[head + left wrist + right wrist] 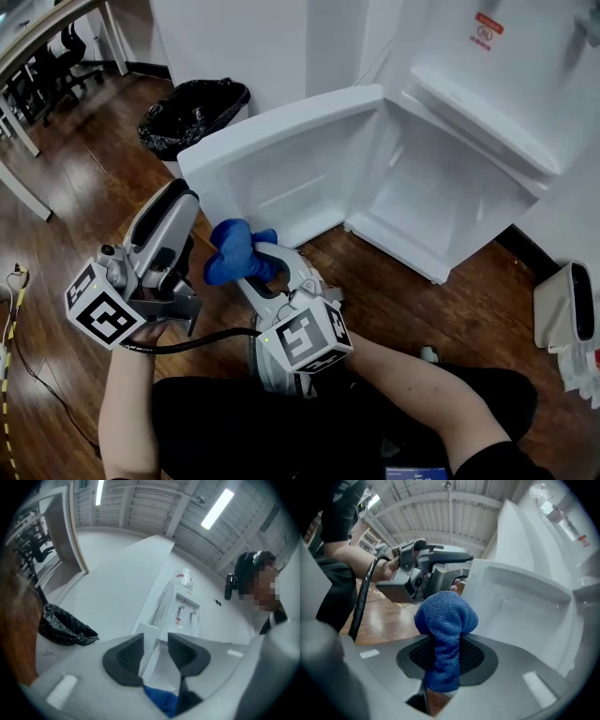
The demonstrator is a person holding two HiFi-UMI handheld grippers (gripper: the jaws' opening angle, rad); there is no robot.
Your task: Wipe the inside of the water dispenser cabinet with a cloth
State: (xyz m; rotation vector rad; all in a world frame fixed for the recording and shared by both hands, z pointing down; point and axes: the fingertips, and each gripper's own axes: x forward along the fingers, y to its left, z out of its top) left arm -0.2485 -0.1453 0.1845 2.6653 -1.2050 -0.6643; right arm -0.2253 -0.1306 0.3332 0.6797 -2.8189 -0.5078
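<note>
The water dispenser's low cabinet (pixel 441 202) stands open, its white door (pixel 281 150) swung out to the left. My right gripper (pixel 255 267) is shut on a bunched blue cloth (pixel 232 248), held just in front of the door's lower edge. In the right gripper view the cloth (pixel 445 620) bulges up between the pads of that gripper (pixel 446 656), with the door (pixel 525 602) beyond it. My left gripper (pixel 183 199) reaches up to the door's left edge. In the left gripper view the door's edge (pixel 146 637) runs between the narrow jaws of that gripper (pixel 154 644).
A bin with a black bag (pixel 192 112) stands left of the dispenser. A white appliance (pixel 567 305) sits on the wooden floor at the right. A yellow cable (pixel 14 309) lies at the far left. The dispenser's taps (pixel 185 609) are above the door.
</note>
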